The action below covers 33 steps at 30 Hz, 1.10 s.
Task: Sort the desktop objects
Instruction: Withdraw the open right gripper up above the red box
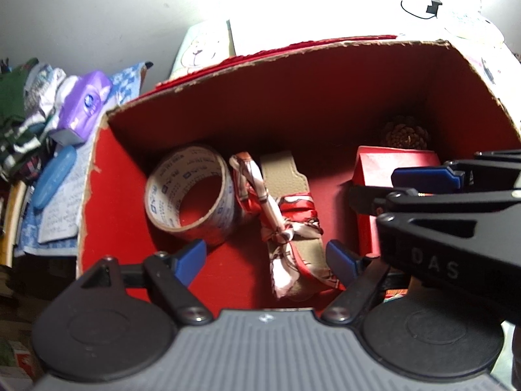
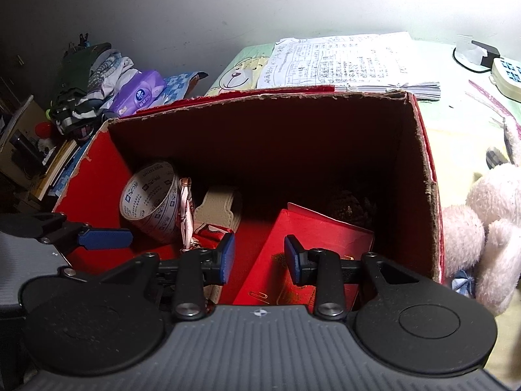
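Observation:
A red cardboard box (image 1: 107, 189) (image 2: 423, 169) stands open on the desk. Inside lie a tape roll (image 1: 192, 192) (image 2: 151, 205), a beige strap wrapped in a red patterned scarf (image 1: 286, 224) (image 2: 216, 208), a red booklet (image 1: 374, 176) (image 2: 312, 241) and a pine cone (image 1: 405, 133) (image 2: 350, 205). My left gripper (image 1: 267, 260) is open and empty above the strap. My right gripper (image 2: 259, 259) is open and empty above the red booklet; its finger (image 1: 423, 177) reaches in from the right in the left wrist view.
A purple tissue pack (image 1: 83, 104) (image 2: 138, 94), clothes (image 2: 88, 78) and a blue case (image 1: 55, 176) lie left of the box. Handwritten papers (image 2: 338, 62) lie behind it. A pink plush toy (image 2: 485, 224) sits to its right.

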Each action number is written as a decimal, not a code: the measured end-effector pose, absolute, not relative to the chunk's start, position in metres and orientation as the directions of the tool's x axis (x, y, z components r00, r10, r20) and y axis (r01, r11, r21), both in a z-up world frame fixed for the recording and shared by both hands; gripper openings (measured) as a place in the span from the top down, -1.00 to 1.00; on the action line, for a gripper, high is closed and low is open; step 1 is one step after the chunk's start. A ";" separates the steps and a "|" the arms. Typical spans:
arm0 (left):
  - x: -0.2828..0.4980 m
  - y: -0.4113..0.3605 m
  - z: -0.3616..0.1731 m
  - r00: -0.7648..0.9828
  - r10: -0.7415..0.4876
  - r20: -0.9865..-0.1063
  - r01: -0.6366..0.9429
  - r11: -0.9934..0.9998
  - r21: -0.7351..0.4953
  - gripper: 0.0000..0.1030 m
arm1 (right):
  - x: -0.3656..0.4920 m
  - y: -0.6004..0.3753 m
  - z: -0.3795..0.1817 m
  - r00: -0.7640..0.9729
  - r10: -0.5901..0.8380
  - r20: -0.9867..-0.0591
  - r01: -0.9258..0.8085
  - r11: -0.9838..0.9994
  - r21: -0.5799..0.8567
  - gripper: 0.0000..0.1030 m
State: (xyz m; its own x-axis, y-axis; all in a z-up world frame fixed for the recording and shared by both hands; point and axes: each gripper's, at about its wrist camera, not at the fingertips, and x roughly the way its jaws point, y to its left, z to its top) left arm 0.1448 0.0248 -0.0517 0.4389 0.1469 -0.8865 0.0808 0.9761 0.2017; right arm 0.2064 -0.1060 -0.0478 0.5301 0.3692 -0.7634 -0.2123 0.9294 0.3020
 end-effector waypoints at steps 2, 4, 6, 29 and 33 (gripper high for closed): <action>0.142 0.020 -0.051 0.455 0.179 -0.872 0.079 0.968 0.240 -0.69 | 0.205 -0.105 -0.048 0.528 0.376 -0.761 -0.224 0.926 0.303 0.22; 0.141 0.016 -0.052 0.461 0.205 -0.863 0.077 0.960 0.269 -0.66 | 0.206 -0.104 -0.049 0.521 0.390 -0.759 -0.239 0.920 0.309 0.13; 0.139 0.015 -0.052 0.463 0.216 -0.860 0.067 0.959 0.277 -0.65 | 0.206 -0.102 -0.050 0.521 0.392 -0.759 -0.251 0.920 0.302 0.06; 0.122 0.011 -0.048 0.411 0.264 -0.872 -0.173 0.962 0.210 -0.68 | 0.204 -0.107 -0.051 0.506 0.451 -0.735 -0.301 0.891 0.340 0.07; 0.119 0.013 -0.045 0.420 0.267 -0.867 -0.187 0.961 0.206 -0.67 | 0.203 -0.109 -0.050 0.514 0.465 -0.721 -0.306 0.884 0.353 0.07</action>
State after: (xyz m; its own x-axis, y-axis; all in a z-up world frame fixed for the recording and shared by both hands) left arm 0.1186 0.0132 -0.0447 0.4205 0.2674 -0.8670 -0.1871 0.9606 0.2056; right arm 0.2030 -0.1088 -0.0503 0.5139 0.4652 -0.7208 -0.3057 0.8844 0.3528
